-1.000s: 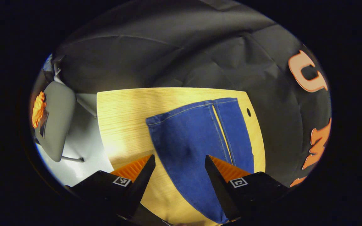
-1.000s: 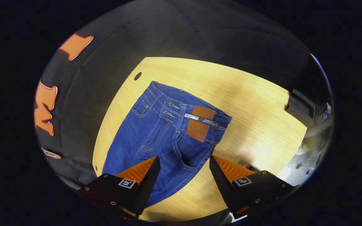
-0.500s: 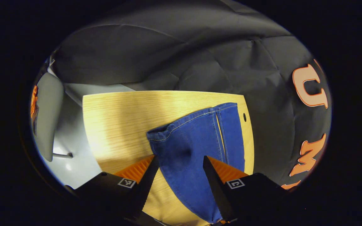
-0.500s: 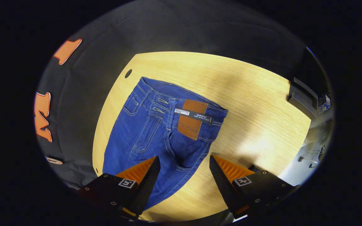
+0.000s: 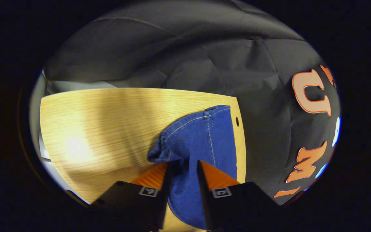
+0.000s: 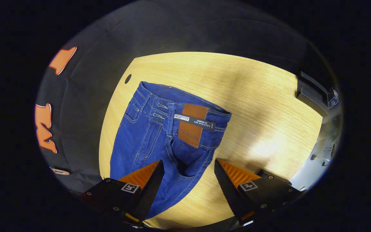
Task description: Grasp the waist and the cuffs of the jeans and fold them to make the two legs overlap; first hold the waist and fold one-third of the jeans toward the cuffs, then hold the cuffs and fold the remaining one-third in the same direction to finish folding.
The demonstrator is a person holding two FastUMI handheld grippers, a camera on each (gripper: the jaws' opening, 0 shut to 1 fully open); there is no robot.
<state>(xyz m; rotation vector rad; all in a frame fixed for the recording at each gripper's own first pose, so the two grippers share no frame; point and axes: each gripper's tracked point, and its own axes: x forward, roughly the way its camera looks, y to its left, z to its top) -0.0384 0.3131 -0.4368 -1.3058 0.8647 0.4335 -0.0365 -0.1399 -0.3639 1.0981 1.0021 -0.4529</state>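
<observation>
The blue denim jeans (image 6: 159,145) lay along the pale wooden table (image 6: 253,106). Left gripper (image 5: 183,167) pinched a leg near its cuff; right gripper (image 6: 188,167) hung spread above the crotch. I'd have grabbed the waistband next, then lifted both ends together.

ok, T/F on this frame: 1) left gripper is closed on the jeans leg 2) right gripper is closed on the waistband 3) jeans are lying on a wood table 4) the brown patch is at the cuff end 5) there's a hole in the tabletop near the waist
1) True. The left gripper has both fingers pressing on the jeans near the cuff.
2) False. The right gripper is open, short of the waistband.
3) True. They lie on the wood table.
4) False. The brown patch sits at the waist.
5) True. A hole lies just beyond the waist corner.
</observation>
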